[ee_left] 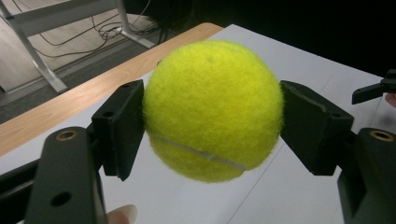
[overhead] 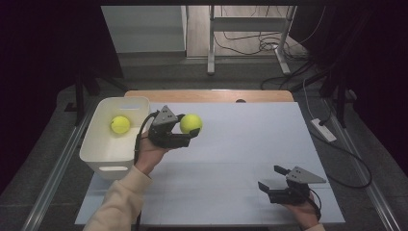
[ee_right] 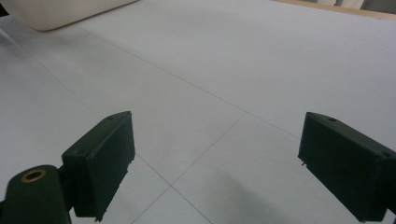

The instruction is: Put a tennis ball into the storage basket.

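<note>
The left gripper clamps a yellow tennis ball, its two black jaws pressed against the ball's opposite sides. In the left gripper view the ball sits squarely between the pads, lifted clear of the white worktop, with a pale curved seam running across its lower half. No brand name or printed lettering can be read on the felt that faces the camera; a faint mark near the top is too small to make out.

From the high view, the held ball hangs just beside the right-hand rim of a white plastic bin that stands at the left edge of the worktop. A second tennis ball lies inside the bin, toward its far end. The bin carries no label that I can read.

The right gripper rests near the front right corner of the worktop, well apart from the ball and the bin. Its jaws stand wide with nothing between them; the right gripper view shows bare white surface crossed by thin seam lines between the pads, and a corner of the bin at the top left.

A wooden edge borders the far side of the worktop.
</note>
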The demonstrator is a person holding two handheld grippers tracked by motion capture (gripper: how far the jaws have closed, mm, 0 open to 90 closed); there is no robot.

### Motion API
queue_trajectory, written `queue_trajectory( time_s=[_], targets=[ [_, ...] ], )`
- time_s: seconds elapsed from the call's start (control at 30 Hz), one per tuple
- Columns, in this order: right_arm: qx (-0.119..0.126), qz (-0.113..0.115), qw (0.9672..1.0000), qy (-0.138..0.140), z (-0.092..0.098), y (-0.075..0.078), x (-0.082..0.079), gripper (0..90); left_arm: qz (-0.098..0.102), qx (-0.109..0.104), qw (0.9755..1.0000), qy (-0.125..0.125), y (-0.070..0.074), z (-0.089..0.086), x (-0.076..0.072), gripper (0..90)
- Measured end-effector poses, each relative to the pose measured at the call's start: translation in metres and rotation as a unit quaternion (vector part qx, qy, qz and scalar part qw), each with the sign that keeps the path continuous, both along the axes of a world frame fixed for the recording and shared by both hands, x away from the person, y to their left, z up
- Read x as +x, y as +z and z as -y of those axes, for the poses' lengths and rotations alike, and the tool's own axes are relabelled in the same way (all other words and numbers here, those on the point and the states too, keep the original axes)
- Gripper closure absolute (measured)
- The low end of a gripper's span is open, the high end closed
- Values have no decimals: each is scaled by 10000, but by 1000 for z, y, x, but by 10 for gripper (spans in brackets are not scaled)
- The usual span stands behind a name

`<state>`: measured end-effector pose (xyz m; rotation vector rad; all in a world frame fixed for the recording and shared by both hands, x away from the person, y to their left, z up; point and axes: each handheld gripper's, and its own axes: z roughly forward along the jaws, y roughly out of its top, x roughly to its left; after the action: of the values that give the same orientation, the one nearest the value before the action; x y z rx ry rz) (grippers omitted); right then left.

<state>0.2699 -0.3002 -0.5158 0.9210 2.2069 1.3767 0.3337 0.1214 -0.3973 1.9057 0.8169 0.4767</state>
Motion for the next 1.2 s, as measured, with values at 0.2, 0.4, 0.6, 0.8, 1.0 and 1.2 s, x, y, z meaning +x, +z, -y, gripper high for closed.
queue_trajectory(
  time_s=[0.2, 0.4, 0.6, 0.8, 1.0, 1.2],
  targets=[
    [-9, 0, 10000, 4, 0, 0, 0, 103, 5, -11, 10000, 68, 0, -7, -2, 275],
    [-18, 2, 10000, 6, 0, 0, 0, 103, 10, -17, 9999, 134, 1, -13, -3, 275],
    [-19, 2, 10000, 8, -1, 0, 0, 103, 23, 4, 9998, 185, 2, -19, -5, 275],
    [-12, 1, 10000, 29, -1, 0, 0, 103, 25, 8, 9996, 263, 2, -25, -7, 275],
    [-32, 7, 10000, 22, -2, 0, 1, 103, 41, 26, 9994, 350, 1, -34, -11, 275],
    [-70, 0, 10000, 51, -3, -1, 1, 104, 50, 12, 9989, 470, 2, -45, -15, 275]
  ],
)
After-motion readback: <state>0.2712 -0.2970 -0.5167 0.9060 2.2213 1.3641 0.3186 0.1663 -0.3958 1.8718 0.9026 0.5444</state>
